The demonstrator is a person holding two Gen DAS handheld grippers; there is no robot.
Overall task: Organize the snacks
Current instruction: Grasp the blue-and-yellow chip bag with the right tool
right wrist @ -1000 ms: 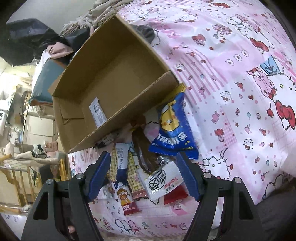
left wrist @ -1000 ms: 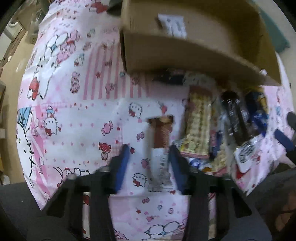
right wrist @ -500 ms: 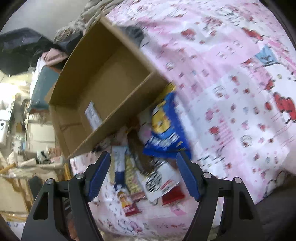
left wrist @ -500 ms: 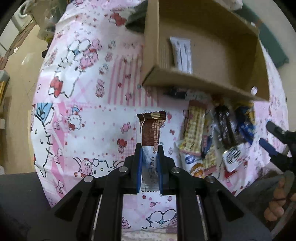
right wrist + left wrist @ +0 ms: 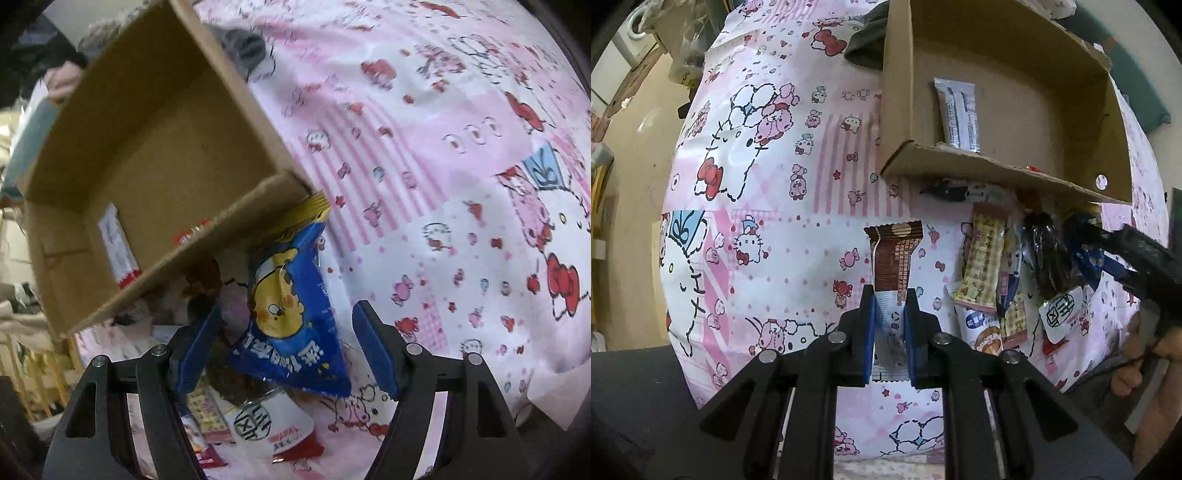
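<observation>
Brown-and-white snack bar [image 5: 892, 269]: long wrapper, brown at the far end, white at the near end. It is pinched at the white end by the left gripper [image 5: 889, 321], jaws narrow and pressing on both sides; the brown end sticks out past the fingertips over the pink cartoon-print cloth [image 5: 768, 221].

Cardboard box [image 5: 1008, 110]: open top, near the far edge of the cloth. One silver-white sachet [image 5: 957, 114] lies flat on its floor against the near wall.

Snack pile [image 5: 1008, 273]: loose on the cloth just outside the box's near wall. It includes a yellow checked bar [image 5: 982, 266], a dark glossy packet [image 5: 1047, 258] and a white packet with a black emblem [image 5: 1062, 312].

Blue chick-print packet [image 5: 291, 314]: blue with a yellow cartoon chick, its yellow top edge tucked against the corner of the box's near wall. It lies between the fingers of the right gripper [image 5: 286, 343], whose jaws stand wide, pads clear of it on both sides.

Dark cloth item [image 5: 866, 48]: on the cloth beside the box's far left corner.

Person's hand [image 5: 1145, 354]: at the right margin of the left wrist view, holding the right gripper.
</observation>
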